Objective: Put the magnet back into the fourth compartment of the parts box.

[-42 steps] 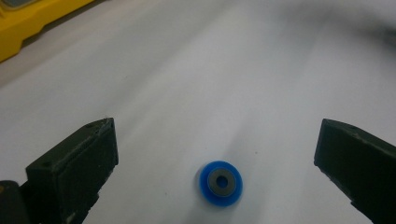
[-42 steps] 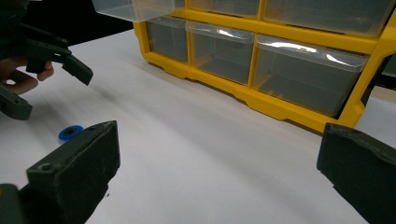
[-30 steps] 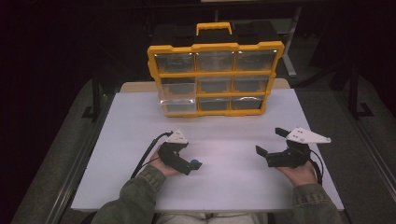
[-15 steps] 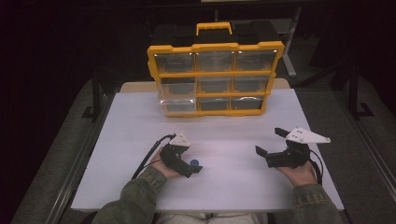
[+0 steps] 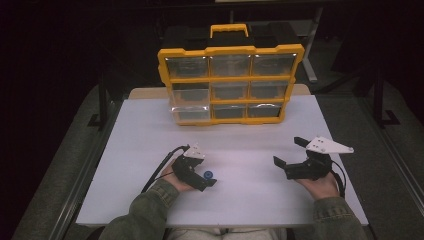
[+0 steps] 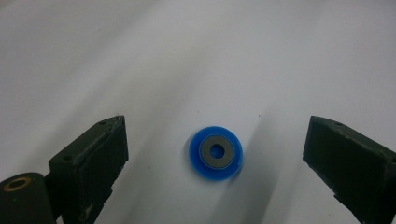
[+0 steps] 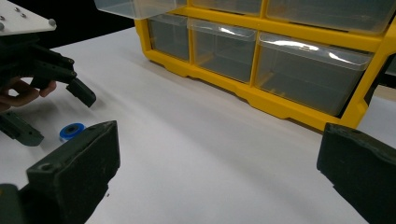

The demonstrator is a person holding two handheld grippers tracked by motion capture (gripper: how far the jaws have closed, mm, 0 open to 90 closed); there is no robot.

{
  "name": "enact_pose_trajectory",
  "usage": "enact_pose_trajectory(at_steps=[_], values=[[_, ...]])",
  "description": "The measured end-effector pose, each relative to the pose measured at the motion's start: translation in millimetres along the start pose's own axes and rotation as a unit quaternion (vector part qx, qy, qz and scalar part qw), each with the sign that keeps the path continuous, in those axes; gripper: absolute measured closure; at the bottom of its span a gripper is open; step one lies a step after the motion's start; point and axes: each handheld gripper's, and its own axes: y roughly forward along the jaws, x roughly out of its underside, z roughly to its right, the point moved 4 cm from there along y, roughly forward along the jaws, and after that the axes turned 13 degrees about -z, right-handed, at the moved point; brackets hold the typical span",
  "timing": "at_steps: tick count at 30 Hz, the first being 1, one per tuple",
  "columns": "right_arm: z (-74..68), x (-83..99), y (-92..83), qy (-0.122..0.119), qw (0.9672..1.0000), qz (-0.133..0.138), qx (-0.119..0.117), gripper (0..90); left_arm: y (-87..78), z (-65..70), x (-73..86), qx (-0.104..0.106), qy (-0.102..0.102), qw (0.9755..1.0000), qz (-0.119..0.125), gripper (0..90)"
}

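Dropped since a second ago, blue ring (image 6: 215, 152) lies flat between left gripper's (image 6: 215, 154) spread, just-narrowing jaws, at nine o'clock from idle, open right gripper (image 5: 289, 151).

Both grippers black w/ blocky matte jaws. Left gripper (image 5: 207, 177): small white plate behind jaws, black cable off the rear, brass-ringed hole below its left jaw. Right gripper (image 5: 288, 151): pale three-cornered plate w/ screws behind jaws. Olive-green sleeves (image 5: 145, 212)
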Motion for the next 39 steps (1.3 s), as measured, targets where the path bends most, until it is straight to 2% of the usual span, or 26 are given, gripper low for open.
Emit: enact_pose_trajectory(at_steps=[3, 5, 9, 15, 20, 22, 31, 39], values=[[-0.1, 0.0, 0.0, 0.000, 1.0000, 0.000, 0.000, 0.0, 0.2, 0.6, 0.6, -0.002, 0.001, 1.0000, 0.002, 13.1], [-0.1, 0.0, 0.1, 0.000, 1.0000, 0.000, 0.000, 0.0, 0.4, 0.8, 1.5, 0.001, 0.009, 1.0000, -0.004, 16.6], [-0.2, 0.2, 0.3, -0.001, 1.0000, -0.001, 0.000, 0.0, 2.2, 1.4, 2.4, 0.004, 0.009, 0.9999, -0.009, 25.0], [-0.3, 0.2, 0.4, -0.001, 1.0000, -0.001, 0.000, 0.0, 1.7, 1.2, 2.9, 0.006, 0.009, 0.9999, -0.008, 32.4], [-0.5, 0.2, 0.5, -0.001, 1.0000, -0.001, -0.001, 0.0, 1.8, 0.8, 3.0, 0.004, 0.003, 1.0000, -0.007, 38.9], [-0.5, 0.2, 0.5, -0.001, 1.0000, -0.001, -0.001, 0.0, 1.5, -0.1, 3.0, -0.001, 0.000, 1.0000, -0.007, 43.8], [-0.5, 0.3, 1.0, -0.003, 1.0000, -0.002, -0.001, 0.0, 0.7, -2.0, 3.3, -0.001, -0.012, 0.9999, -0.003, 60.5], [-0.6, 0.3, 1.0, -0.003, 1.0000, -0.002, -0.001, 0.0, 0.5, -1.7, 3.5, 0.002, -0.010, 0.9999, -0.004, 62.2]])
